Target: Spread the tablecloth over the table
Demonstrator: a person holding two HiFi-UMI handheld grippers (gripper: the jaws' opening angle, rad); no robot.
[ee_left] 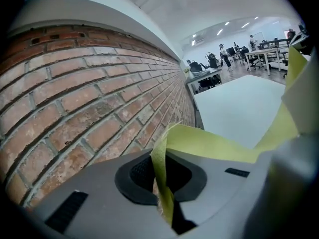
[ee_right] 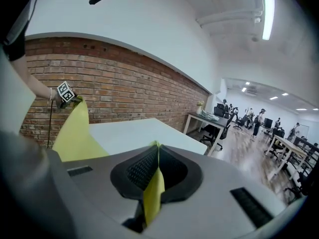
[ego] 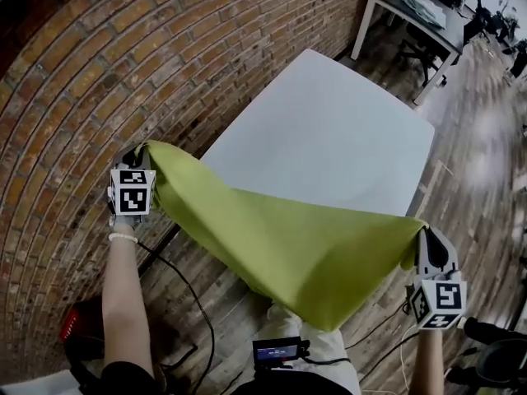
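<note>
Tablecloth (ego: 288,253) up in the air — stretched between both grippers.
Left gripper (ego: 142,156) and right gripper (ego: 422,235) each clamp a corner, cloth sagging just short of the white table (ego: 329,138).

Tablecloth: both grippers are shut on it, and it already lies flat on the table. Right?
No. The head view shows the tablecloth hanging slack between the left gripper and right gripper, each shut on it, not yet flat on the white table.
</note>
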